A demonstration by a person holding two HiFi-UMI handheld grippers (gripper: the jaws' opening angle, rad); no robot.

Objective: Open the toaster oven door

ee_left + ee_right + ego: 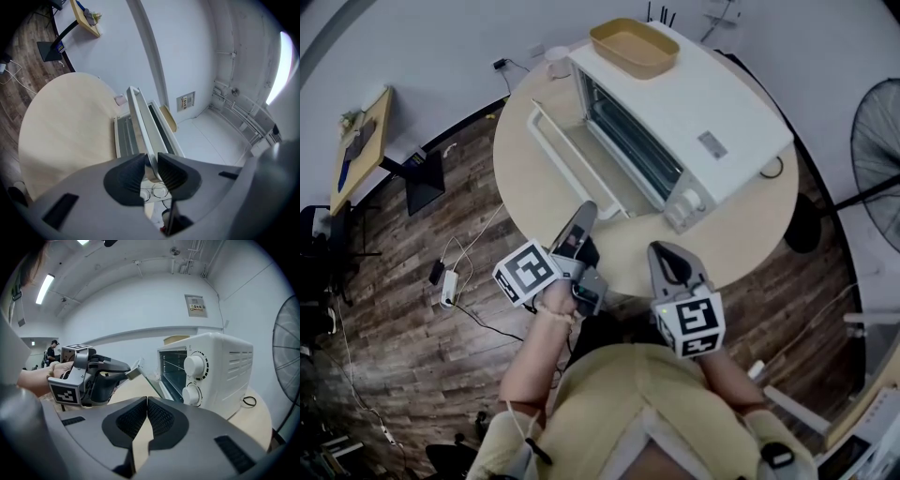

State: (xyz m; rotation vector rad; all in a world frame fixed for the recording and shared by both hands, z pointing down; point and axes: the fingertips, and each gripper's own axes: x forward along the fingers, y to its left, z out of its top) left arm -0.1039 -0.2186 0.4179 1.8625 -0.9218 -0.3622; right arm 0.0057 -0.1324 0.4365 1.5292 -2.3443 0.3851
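Beside the toaster oven (703,112), the left gripper (583,216) pinches the door handle (551,150) to pull the partly lowered door (595,173) open; the right gripper (667,255) idles, jaws pressed together, empty.

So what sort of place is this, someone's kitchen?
Probably not a kitchen, more likely a lab or office workroom. The toaster oven sits alone on a round table, loose cables trail over the wood floor, and bare pipes run along the white wall.
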